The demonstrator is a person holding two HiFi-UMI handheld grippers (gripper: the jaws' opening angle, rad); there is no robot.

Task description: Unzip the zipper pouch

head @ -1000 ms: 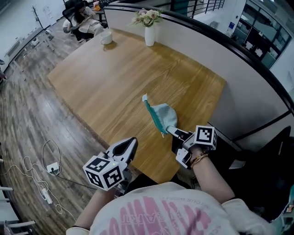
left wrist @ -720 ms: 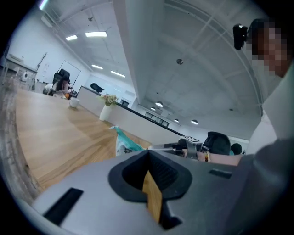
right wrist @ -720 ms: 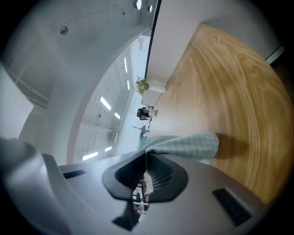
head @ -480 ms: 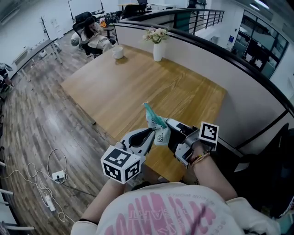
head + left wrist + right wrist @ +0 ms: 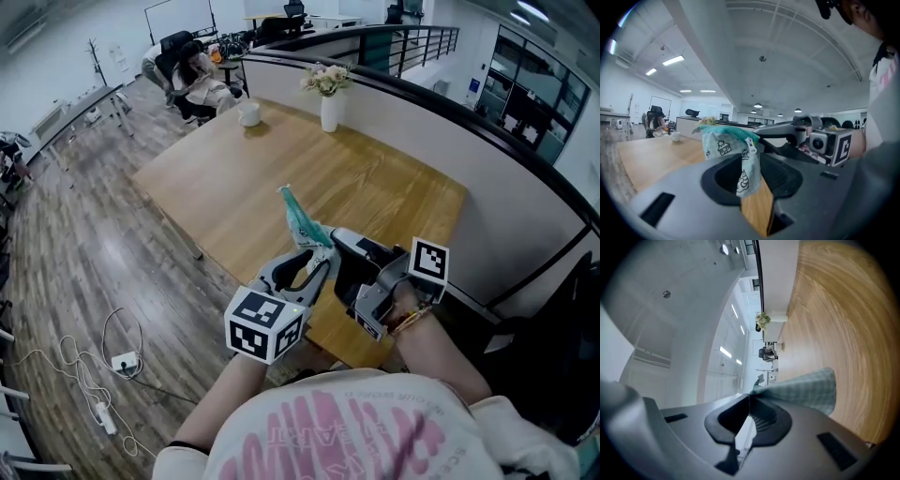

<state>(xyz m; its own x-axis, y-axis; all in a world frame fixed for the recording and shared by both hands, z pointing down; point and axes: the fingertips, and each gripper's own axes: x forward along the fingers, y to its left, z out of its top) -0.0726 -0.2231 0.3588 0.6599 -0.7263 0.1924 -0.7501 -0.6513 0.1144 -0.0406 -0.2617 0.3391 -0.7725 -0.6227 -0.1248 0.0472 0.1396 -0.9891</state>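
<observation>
Only the left gripper view shows the pale zipper pull (image 5: 751, 147), hanging at the near end of the teal zip on the zipper pouch (image 5: 723, 145). The pouch's printed corner dangles in the gap of the left tongs (image 5: 751, 180). Their jaws have just been opening and stand apart, not pressing the cloth. The right gripper view alone shows the right tongs (image 5: 749, 397) clamped together on an edge of the pouch, with checked fabric fanning out from their tips.

From the head view, the wooden counter (image 5: 234, 178) carries a white vase of flowers (image 5: 330, 105) and a white cup (image 5: 249, 113) at its far end. A plank floor (image 5: 75, 225) with a loose cable (image 5: 112, 347) lies to the left, and a person (image 5: 197, 80) sits in a chair beyond the far end.

The pouch is held up off the counter, above its near edge, between the two tongs.
</observation>
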